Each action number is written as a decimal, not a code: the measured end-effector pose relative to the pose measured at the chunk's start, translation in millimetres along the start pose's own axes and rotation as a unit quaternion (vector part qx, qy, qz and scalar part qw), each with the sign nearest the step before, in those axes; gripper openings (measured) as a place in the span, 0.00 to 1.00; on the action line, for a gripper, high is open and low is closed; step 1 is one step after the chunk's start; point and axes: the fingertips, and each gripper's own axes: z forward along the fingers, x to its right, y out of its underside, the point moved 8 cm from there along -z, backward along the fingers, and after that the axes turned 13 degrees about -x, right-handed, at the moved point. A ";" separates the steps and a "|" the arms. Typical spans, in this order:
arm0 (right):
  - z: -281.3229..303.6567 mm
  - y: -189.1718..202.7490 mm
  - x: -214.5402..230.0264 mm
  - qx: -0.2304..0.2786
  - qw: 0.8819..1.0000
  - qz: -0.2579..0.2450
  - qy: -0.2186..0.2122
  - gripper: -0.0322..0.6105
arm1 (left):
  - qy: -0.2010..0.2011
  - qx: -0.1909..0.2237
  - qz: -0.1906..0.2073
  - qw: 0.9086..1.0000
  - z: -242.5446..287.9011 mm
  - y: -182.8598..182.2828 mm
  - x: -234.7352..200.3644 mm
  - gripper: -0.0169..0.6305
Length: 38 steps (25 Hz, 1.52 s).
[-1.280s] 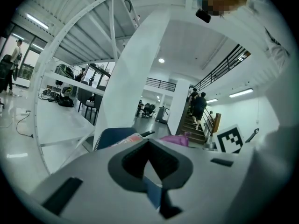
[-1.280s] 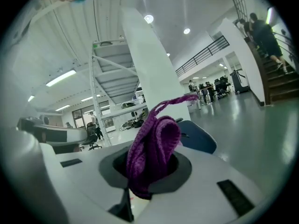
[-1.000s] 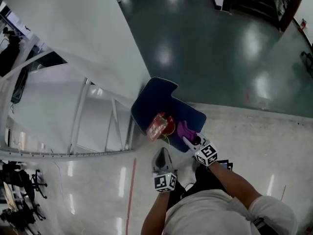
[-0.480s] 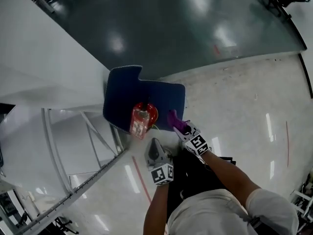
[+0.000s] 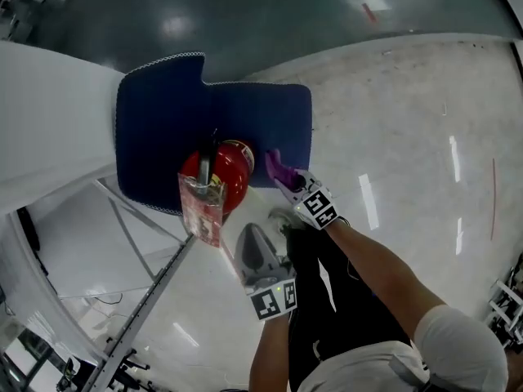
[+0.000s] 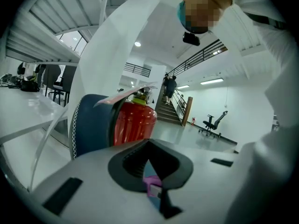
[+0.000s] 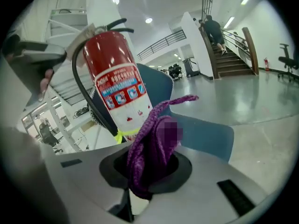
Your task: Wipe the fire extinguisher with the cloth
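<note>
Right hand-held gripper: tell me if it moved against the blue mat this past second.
No: the right hand-held gripper, shut on the cloth, stays at the mat's near edge beside the fire extinguisher.

Bright ceiling lights [image 7: 148,20] glare on glossy floor [image 5: 409,96]; fisheye edges dark.

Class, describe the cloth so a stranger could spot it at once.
Find the blue mat on the floor, where a red fire extinguisher stands. Beside it, the right gripper pinches the cloth: a purple knitted bunch, the only purple thing there.
</note>
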 end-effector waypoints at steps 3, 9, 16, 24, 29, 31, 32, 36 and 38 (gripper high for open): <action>43.5 31.9 22.5 -0.015 1.000 0.008 -0.010 0.14 | -0.006 -0.006 -0.006 1.000 13.2 31.8 6.2 0.03; 105.2 40.3 27.8 -0.009 1.000 0.007 -0.021 0.14 | -0.021 -0.017 -0.034 0.999 16.5 63.8 -15.6 0.03; 84.6 21.6 15.7 0.013 0.999 0.020 -0.034 0.14 | -0.018 -0.010 -0.038 0.999 1.2 59.2 -15.6 0.03; 21.5 -41.6 -7.6 0.056 0.997 0.017 -0.057 0.14 | -0.007 0.011 -0.037 0.999 -17.3 20.0 -3.2 0.03; -24.9 -70.9 -36.6 0.063 0.996 0.013 -0.067 0.14 | -0.009 0.018 -0.026 0.999 -49.4 -12.8 6.2 0.03; -38.0 -80.8 -44.2 0.066 0.996 0.016 -0.065 0.14 | -0.010 0.021 -0.028 0.999 -60.0 -23.0 7.4 0.03; -44.7 -84.7 -47.9 0.067 0.996 0.018 -0.064 0.14 | -0.009 0.022 -0.029 0.999 -65.4 -27.3 8.6 0.03; -71.1 -104.7 -60.4 0.072 0.995 0.021 -0.064 0.14 | 0.003 0.020 -0.020 1.000 -80.1 -44.0 15.8 0.03; -80.1 -116.5 -65.2 0.077 0.995 0.017 -0.069 0.14 | 0.011 0.021 -0.012 1.000 -81.7 -52.5 17.3 0.03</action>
